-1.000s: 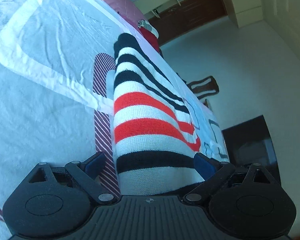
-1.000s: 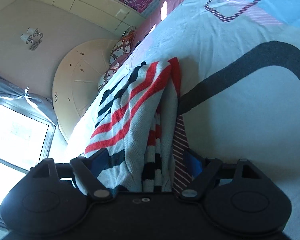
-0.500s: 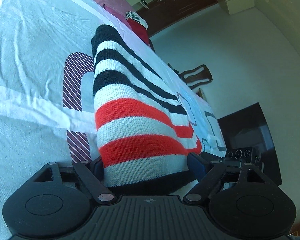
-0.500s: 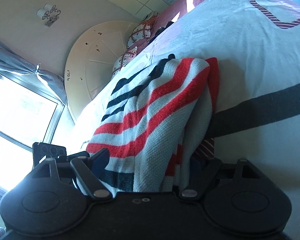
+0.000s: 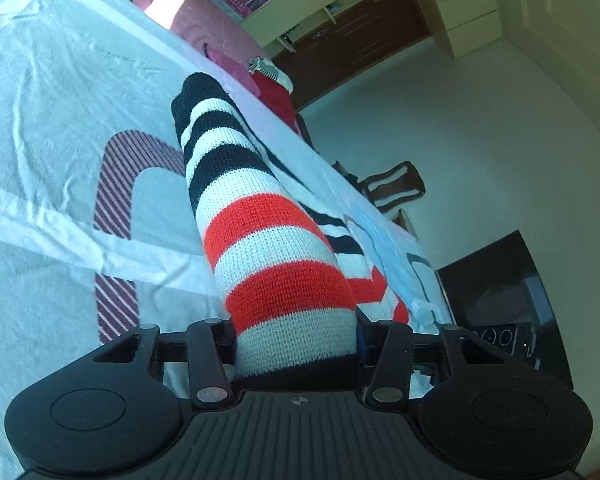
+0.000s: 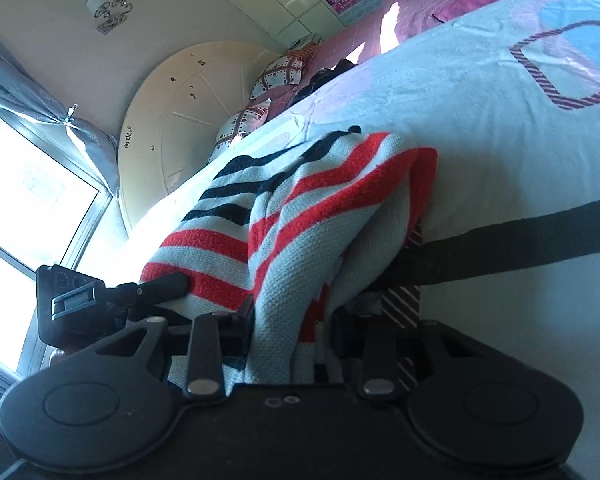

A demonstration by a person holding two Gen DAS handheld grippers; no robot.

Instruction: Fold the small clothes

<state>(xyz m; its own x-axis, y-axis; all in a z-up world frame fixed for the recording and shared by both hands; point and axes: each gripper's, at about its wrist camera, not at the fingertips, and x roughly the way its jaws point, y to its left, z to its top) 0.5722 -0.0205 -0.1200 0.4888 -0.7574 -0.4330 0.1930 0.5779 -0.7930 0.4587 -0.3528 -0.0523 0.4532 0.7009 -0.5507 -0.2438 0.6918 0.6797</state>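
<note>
A knitted sweater [image 5: 276, 248] with black, white and red stripes lies on the pale bedsheet [image 5: 52, 120]. Its near edge rises in a fold. My left gripper [image 5: 296, 336] is closing on that fold, and both jaws press the knit. In the right wrist view the same sweater [image 6: 300, 216] is bunched and lifted at its near edge. My right gripper [image 6: 292, 328] is closing on the bunch, with fabric filling the gap between the jaws. The left gripper [image 6: 112, 292] shows there at the sweater's left edge.
The sheet carries striped and dark printed shapes [image 6: 540, 248]. Pillows [image 6: 276, 76] and a round headboard [image 6: 172, 100] stand at the far end. Red clothing [image 5: 272, 92] lies near the bed's edge. Beyond the bed are a chair [image 5: 396, 188], a dark cabinet [image 5: 500, 272] and a bright window [image 6: 20, 200].
Both grippers' jaws have narrowed from wide apart to pressing on the sweater's near edge. The edge has bunched and lifted off the sheet. The left gripper now shows in the right wrist view.
</note>
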